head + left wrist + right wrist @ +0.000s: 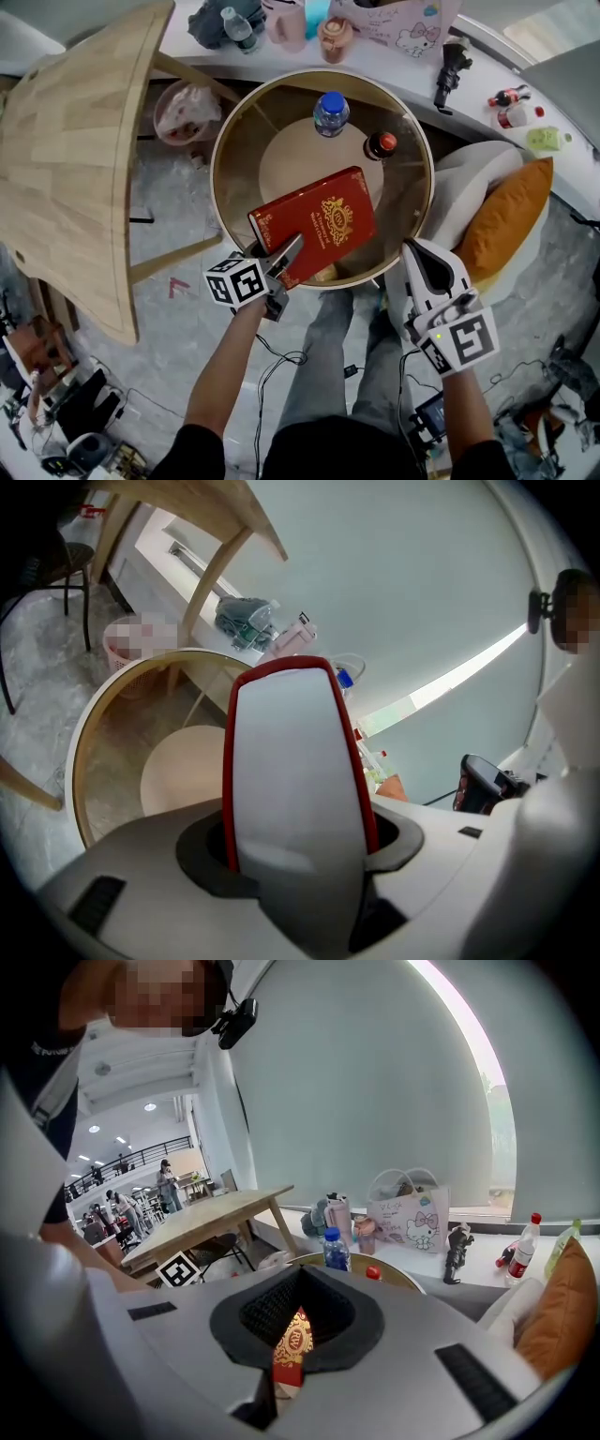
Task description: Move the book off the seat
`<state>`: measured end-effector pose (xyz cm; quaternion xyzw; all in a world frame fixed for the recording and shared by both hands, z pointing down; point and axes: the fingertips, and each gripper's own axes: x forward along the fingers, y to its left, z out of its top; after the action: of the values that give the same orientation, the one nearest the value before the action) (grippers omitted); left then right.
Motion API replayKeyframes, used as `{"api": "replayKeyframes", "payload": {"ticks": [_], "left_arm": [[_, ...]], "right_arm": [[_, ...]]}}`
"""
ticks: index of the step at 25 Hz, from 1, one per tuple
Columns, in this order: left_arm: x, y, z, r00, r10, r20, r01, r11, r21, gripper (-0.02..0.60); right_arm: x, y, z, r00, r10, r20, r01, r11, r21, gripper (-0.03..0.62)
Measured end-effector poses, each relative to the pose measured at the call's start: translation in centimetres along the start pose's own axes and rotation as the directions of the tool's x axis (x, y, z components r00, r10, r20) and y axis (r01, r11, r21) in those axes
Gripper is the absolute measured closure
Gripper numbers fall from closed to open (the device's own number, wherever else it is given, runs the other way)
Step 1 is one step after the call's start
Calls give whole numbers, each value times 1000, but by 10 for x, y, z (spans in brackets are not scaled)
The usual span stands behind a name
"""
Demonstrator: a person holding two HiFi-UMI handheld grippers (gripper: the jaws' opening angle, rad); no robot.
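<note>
A red book (323, 225) with gold print hangs tilted over the near part of a round glass-topped table (225, 141) with a wooden rim. My left gripper (291, 248) is shut on the book's near-left corner, one jaw lying across the cover. In the left gripper view the book's white page edge (295, 780) with its red covers fills the space between the jaws. My right gripper (422, 262) stands apart from the book at the table's near-right rim, jaws together and holding nothing. The book (291, 1358) shows only through the slit between them.
On the round table stand a blue-capped water bottle (330, 112) and a small red-capped bottle (381, 144). An orange cushion (506, 216) lies on a white seat (469, 178) at the right. A wooden table (75, 159) is at the left. A cluttered white counter (412, 70) runs behind.
</note>
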<state>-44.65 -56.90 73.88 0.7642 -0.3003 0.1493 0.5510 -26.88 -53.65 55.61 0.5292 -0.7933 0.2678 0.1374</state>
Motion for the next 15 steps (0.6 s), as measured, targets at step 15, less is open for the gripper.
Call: {"api": "replayKeyframes", "payload": {"ticks": [15], "left_arm": [[-9, 79, -7, 939, 345, 8, -342, 928, 147, 152]], "right_arm": [[-3, -3, -18, 999, -12, -32, 12, 1000, -1, 585]]}}
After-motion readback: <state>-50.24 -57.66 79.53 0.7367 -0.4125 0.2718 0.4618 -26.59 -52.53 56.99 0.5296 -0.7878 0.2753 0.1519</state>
